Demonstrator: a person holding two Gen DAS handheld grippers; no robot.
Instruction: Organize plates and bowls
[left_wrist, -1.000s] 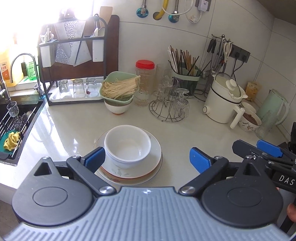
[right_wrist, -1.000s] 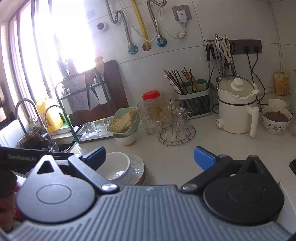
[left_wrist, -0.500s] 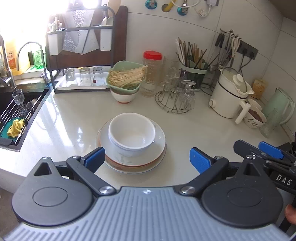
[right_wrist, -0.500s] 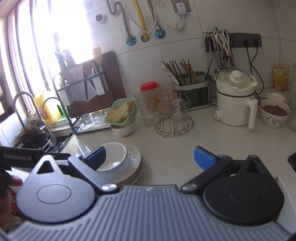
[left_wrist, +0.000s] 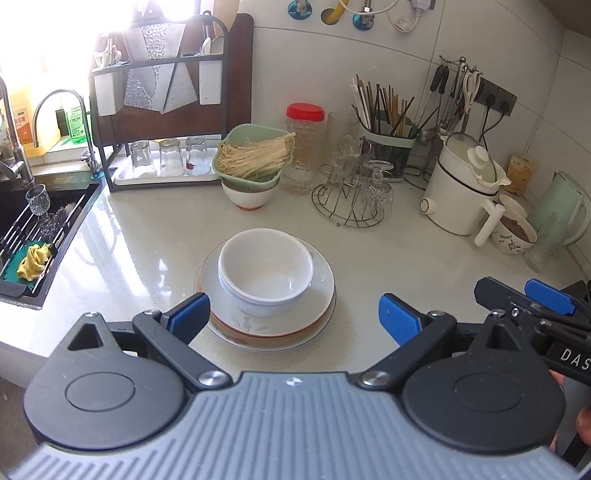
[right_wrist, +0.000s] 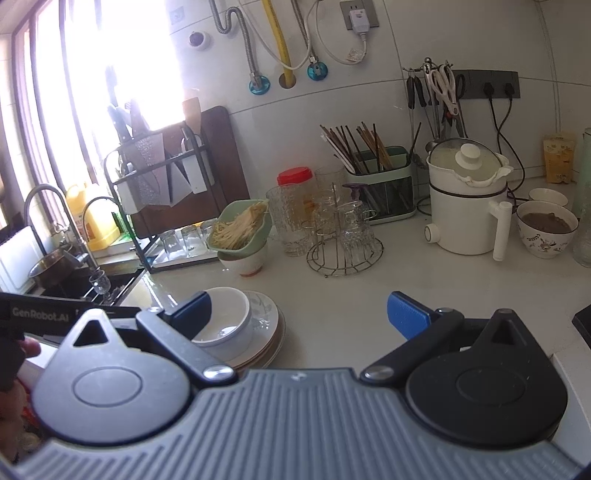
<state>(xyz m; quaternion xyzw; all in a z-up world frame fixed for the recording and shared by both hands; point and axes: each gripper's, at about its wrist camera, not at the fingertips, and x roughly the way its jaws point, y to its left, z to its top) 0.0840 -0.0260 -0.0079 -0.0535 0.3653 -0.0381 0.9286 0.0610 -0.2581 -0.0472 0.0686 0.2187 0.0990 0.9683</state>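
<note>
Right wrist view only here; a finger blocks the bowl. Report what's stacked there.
Observer: Two white bowls, nested and upright, sit on the plates.
Operator: Give me the left hand-held gripper's state.
Observer: The left hand-held gripper is open, holding nothing.
Operator: Check the sink.
Observer: A yellow cloth lies at the near end of the sink.

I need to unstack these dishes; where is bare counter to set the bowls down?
Bare counter lies left of the stacked plates, toward the black sink, and right of them, before the white electric pot. Behind, the wire glass rack and green noodle bowl crowd the wall.
</note>
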